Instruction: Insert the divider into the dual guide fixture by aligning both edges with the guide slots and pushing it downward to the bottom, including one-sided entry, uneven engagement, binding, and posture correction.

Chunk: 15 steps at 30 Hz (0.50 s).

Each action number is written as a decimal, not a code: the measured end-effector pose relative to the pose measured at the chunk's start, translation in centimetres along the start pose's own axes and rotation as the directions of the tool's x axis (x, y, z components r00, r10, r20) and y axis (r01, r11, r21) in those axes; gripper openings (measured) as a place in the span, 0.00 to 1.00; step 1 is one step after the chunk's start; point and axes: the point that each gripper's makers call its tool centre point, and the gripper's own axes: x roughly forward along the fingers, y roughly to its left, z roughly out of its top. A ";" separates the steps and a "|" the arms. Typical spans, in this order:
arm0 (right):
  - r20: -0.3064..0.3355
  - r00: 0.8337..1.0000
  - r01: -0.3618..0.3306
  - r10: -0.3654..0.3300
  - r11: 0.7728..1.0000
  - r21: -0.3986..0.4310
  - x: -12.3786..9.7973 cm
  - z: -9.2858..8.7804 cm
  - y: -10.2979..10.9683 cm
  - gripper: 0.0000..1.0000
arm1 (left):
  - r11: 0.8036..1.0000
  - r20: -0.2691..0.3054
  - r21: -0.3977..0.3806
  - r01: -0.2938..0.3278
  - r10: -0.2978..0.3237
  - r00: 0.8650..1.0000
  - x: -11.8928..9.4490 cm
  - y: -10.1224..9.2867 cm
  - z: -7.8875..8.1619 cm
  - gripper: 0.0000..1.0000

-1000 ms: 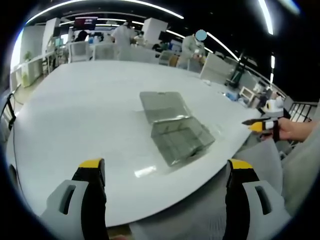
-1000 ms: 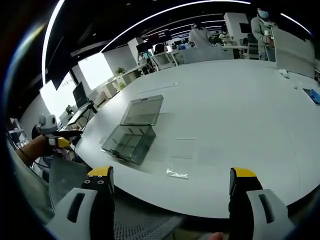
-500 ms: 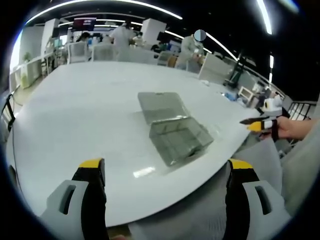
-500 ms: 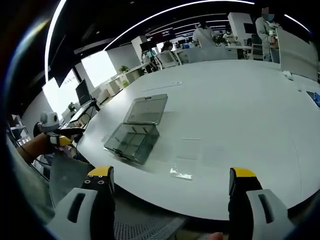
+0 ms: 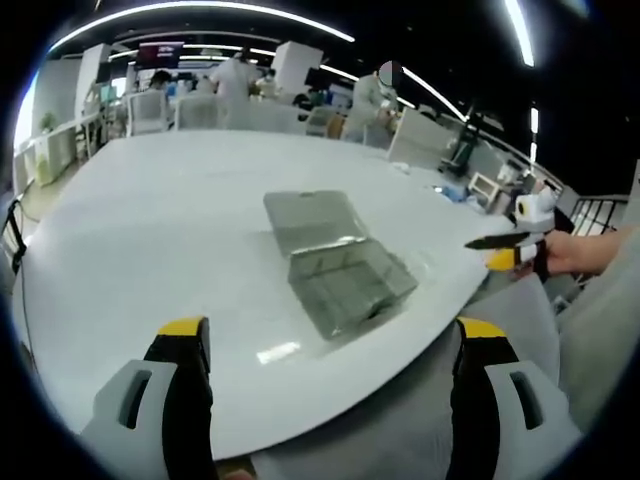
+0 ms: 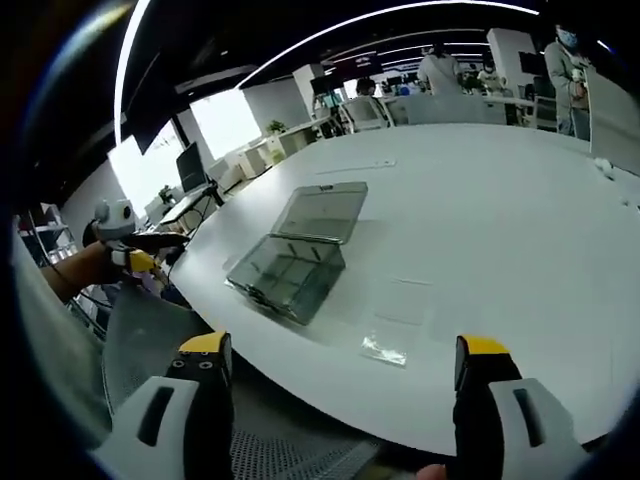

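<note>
A clear plastic box with its lid folded open lies on the white table; it is the fixture, and its inner slots are hard to make out. In the right gripper view the same box sits left of centre, with flat clear sheets and a small crinkled clear piece beside it. That small piece glints near the table edge. My left gripper is open and holds nothing, short of the table. My right gripper is also open and holds nothing, off the table edge.
The right gripper, held in a hand, shows at the right beyond the table corner. The left gripper shows at the far left. People and desks stand far behind. The table edge curves in front of both grippers.
Both views have shifted slightly with the hands. The box and the clear pieces lie where they were. Both grippers stay open.
</note>
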 end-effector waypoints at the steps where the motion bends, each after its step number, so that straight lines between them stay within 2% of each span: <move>1: -0.003 1.000 -0.006 0.006 1.000 -0.008 0.1 0.0 0.1 0.90 | 1.000 0.002 0.003 0.002 -0.002 1.000 0.0 -0.1 0.1 0.99; 15: -0.062 0.995 -0.081 0.073 0.986 -0.142 2.1 0.4 0.4 0.87 | 0.998 0.013 0.047 0.031 -0.031 0.999 0.5 -1.9 1.5 0.99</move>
